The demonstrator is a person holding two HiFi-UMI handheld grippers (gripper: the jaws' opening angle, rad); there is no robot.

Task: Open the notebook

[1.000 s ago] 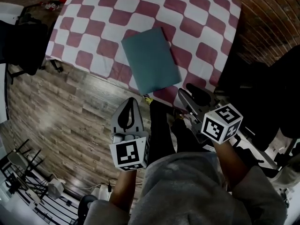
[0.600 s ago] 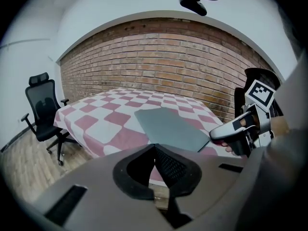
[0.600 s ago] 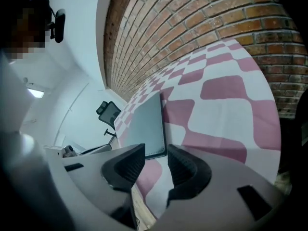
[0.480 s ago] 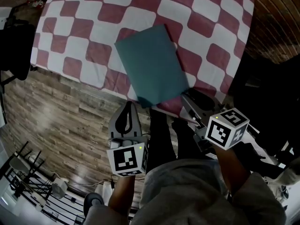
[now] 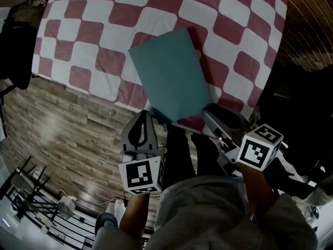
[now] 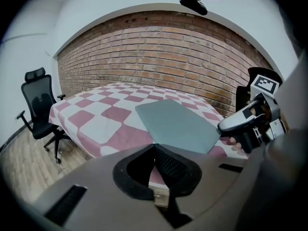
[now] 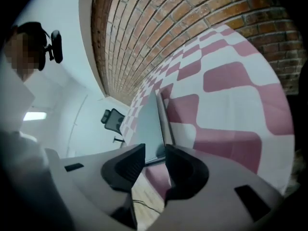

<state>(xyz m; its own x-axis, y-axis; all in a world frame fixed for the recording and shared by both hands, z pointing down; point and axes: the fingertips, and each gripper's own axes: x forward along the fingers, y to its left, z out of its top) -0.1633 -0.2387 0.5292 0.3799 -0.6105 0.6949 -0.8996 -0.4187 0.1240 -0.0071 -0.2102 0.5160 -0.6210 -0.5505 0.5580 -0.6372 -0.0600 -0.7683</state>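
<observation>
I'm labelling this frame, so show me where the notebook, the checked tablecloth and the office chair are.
notebook [image 5: 169, 74]: head view, middle of its closed teal cover.
checked tablecloth [image 5: 104, 35]: head view, bare cloth left of the notebook.
office chair [image 6: 41, 97]: left gripper view, its backrest.

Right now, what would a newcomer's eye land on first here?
The closed teal notebook, lying slantwise on the red-and-white checked tablecloth near the table's front edge. Next come the two grippers low in the head view: the right gripper, jaws slightly apart, is by the notebook's near corner, and the left gripper, jaws together, is short of the table.
</observation>
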